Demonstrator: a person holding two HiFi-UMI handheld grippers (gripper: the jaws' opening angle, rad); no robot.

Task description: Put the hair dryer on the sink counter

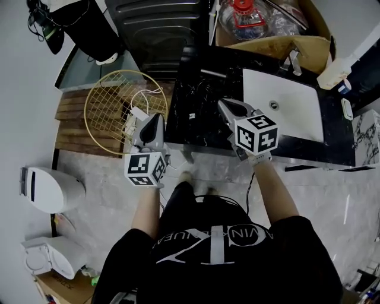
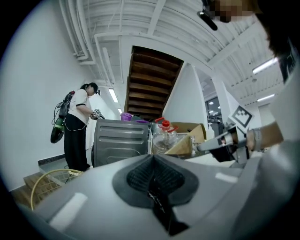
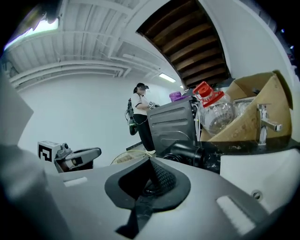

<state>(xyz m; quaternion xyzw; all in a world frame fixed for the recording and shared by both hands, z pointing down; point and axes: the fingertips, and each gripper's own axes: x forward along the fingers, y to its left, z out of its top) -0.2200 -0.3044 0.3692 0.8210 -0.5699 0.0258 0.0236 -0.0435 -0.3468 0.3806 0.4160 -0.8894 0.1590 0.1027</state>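
Note:
The black hair dryer lies on the black sink counter, left of the white sink. In the head view it is hard to pick out against the dark counter. My right gripper hovers over the counter's front part, near the sink's left edge, apart from the dryer. Its jaws are shut with nothing between them. Over the floor, just off the counter's left corner, my left gripper hangs level. It is shut too and holds nothing.
A gold wire basket stands on a wooden platform to the left. A dark appliance sits behind the counter, next to a cardboard box with a clear red-capped jug. A white bin stands on the floor. Another person stands beyond.

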